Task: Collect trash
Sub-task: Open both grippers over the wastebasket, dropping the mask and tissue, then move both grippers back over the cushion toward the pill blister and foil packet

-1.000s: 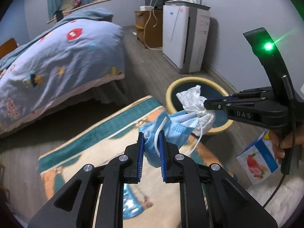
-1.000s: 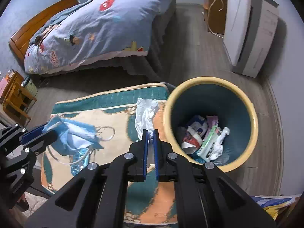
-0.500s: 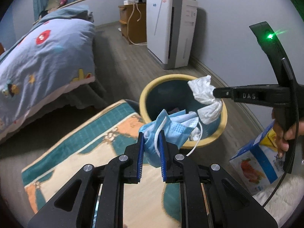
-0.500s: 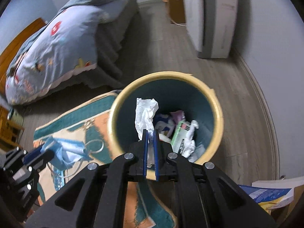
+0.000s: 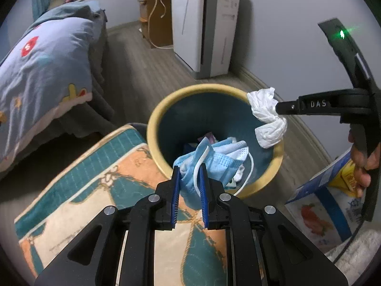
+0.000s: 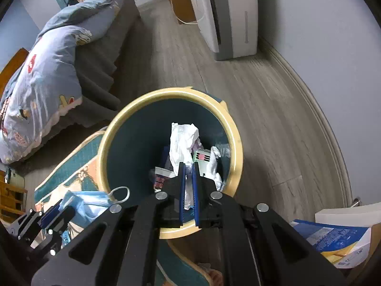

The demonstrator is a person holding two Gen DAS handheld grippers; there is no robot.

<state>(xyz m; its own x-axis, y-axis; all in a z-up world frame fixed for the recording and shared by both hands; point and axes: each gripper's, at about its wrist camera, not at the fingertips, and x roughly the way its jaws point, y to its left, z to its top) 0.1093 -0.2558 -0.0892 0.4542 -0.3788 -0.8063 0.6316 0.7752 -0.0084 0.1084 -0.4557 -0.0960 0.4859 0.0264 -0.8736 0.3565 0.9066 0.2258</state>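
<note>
While both hands hang over the bin, the scene reads like this:

Left gripper (image 5: pixel 188 178): clamped on a crumpled blue face mask (image 5: pixel 214 162), its blue pads pinching the bunched lower end; it sits over the bin's near rim, on the rug side.

Right gripper (image 6: pixel 188 176): closed tight on a crumpled white tissue (image 6: pixel 182 143); seen from the left wrist it reaches in from the right, just over the bin's right rim, with a hand (image 5: pixel 363 162) on its handle.

Room to move: the bin's mouth lies open under both loads. The mask hangs partly inside the rim line, and one white ear loop (image 5: pixel 247 169) droops over the near rim. Whether the tissue touches the rim, I cannot tell.

Mask, lie: bunched, its long axis running from the pads up and to the right, toward the bin's middle.

Tissue, lie: long axis roughly in line with the right gripper's fingers, its free end standing out past the tips over the bin's inside.

Bin (image 5: pixel 157 109): round, yellow rim, dark teal inside, upright on the floor; wrappers and paper scraps (image 6: pixel 207 159) lie at its bottom.

Rug (image 5: pixel 100 178): teal and orange patterned, its far corner touching the bin's side.

Floor (image 6: pixel 262 100): grey wood planks, bare between bin and wall.

Room: a bed (image 5: pixel 42 54) with a blue printed quilt beyond the rug, a white air purifier (image 5: pixel 204 26) against the wall behind the bin, a printed carton (image 5: pixel 321 209) at the right.
</note>
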